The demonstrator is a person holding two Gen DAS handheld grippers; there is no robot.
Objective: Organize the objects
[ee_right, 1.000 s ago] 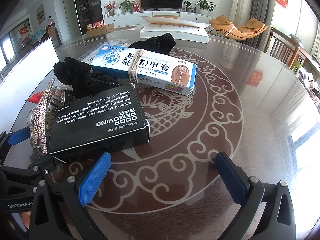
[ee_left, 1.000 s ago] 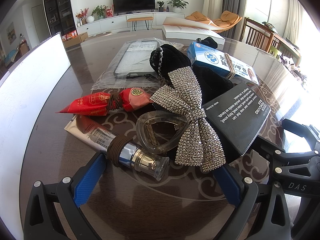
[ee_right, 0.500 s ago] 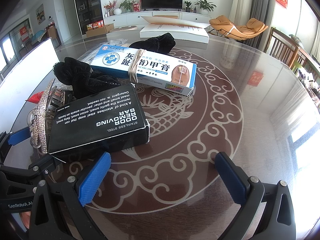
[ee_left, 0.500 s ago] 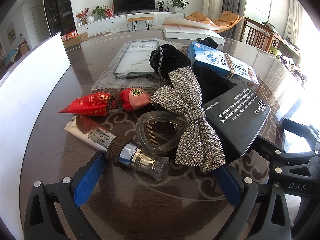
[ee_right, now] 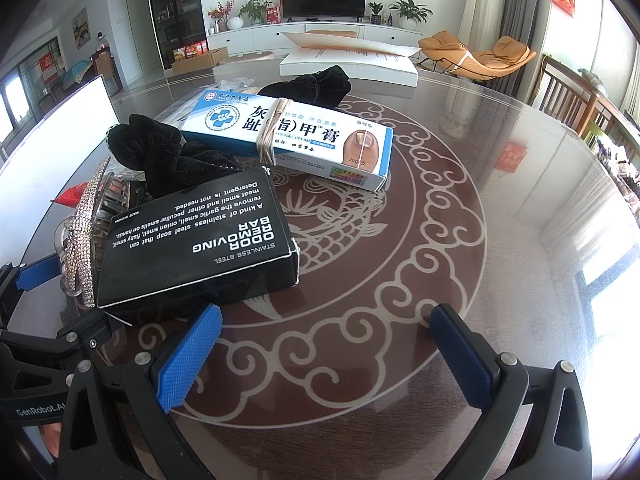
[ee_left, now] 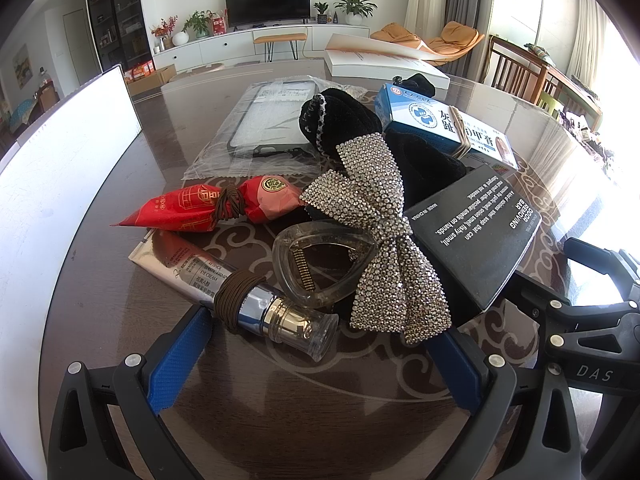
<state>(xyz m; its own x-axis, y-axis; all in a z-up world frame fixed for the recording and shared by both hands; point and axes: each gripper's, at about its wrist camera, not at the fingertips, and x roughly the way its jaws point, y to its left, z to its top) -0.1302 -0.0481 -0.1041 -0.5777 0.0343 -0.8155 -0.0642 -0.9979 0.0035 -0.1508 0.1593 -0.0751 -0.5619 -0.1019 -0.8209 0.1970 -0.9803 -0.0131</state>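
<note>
Near the table's [ee_left: 100, 312] front edge: eye-cream tube [ee_left: 240, 292], hair tie around it, lies loose beside rhinestone bow [ee_left: 380, 240] and clear claw clip [ee_left: 320, 264] | left gripper [ee_left: 316, 372] wide, empty, straddling tube cap | right gripper [ee_right: 324, 356] wide, empty, over bare glass by black soap box [ee_right: 196, 244] | advice: close squarely on tube body, clear of clip.

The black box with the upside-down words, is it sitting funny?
Yes. The black box isn't flat on the table: it rests tilted on black velvet fabric, beside the sparkly bow. Its print faces away, so it reads upside down. Nothing looks spilled or broken.
</note>
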